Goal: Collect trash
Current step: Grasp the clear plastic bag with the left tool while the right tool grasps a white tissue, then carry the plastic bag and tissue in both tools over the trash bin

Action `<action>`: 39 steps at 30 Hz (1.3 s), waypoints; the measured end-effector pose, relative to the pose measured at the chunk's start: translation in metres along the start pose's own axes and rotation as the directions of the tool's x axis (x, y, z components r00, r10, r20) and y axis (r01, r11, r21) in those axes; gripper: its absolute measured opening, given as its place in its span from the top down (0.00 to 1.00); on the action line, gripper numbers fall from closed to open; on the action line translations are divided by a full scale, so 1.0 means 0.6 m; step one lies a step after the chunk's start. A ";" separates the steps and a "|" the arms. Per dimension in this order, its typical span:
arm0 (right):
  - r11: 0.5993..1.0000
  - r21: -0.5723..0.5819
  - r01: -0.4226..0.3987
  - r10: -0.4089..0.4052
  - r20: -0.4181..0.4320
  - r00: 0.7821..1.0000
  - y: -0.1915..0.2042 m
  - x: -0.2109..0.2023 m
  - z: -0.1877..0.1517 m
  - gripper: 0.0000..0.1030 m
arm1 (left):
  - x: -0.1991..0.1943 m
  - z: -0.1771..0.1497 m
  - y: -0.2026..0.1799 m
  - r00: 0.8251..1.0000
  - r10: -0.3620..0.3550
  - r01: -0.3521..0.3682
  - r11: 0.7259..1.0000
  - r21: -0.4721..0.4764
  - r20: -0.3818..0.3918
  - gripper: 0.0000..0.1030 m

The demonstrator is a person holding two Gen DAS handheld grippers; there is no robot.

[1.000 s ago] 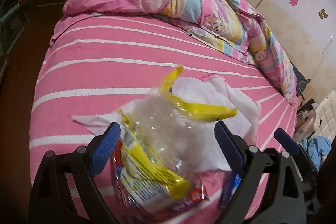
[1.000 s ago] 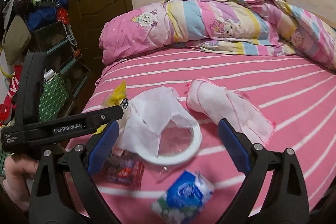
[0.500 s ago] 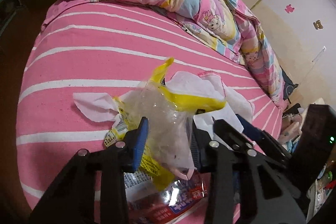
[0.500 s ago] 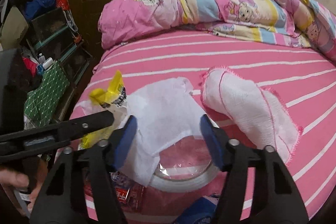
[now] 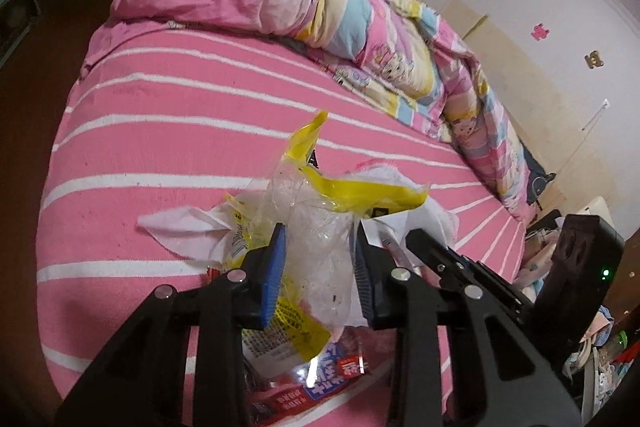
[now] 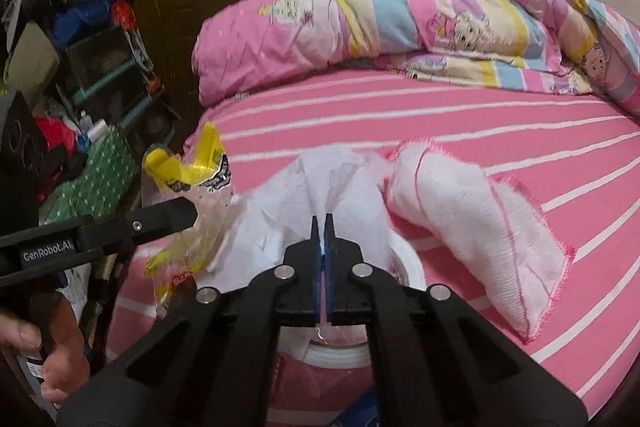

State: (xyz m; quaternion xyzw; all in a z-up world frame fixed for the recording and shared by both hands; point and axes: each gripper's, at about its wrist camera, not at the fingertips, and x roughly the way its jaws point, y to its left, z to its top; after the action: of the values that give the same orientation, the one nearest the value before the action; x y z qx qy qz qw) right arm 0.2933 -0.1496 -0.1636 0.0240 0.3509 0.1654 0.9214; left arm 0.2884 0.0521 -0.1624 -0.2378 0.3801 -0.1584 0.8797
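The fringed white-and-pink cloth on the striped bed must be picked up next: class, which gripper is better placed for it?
Probably the right gripper: the fringed white-and-pink cloth lies just beside it, though it must first release the white tissue. The left gripper is clamped on the crumpled clear-and-yellow plastic bag.

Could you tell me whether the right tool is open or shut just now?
Shut: the right tool has just closed, its blue pads meeting on a pinched fold of the white tissue.

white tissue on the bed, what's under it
In the right wrist view the white tissue drapes over a white ring; only the ring's near and right rim shows. The right claw is shut on the tissue. The rest is covered.
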 end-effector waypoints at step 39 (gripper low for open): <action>0.985 0.129 0.111 -0.139 0.236 0.962 -0.075 -0.520 -0.131 0.99 | -0.184 -0.186 -0.352 0.958 -0.285 0.285 0.950 0.128 -0.025 0.70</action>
State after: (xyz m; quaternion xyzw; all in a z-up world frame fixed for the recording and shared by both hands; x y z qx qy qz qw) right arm 0.0365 -0.2979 -0.0309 0.0747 0.2444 0.0824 0.9633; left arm 0.1118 -0.1073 -0.0497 -0.2318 0.3336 -0.3089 0.8600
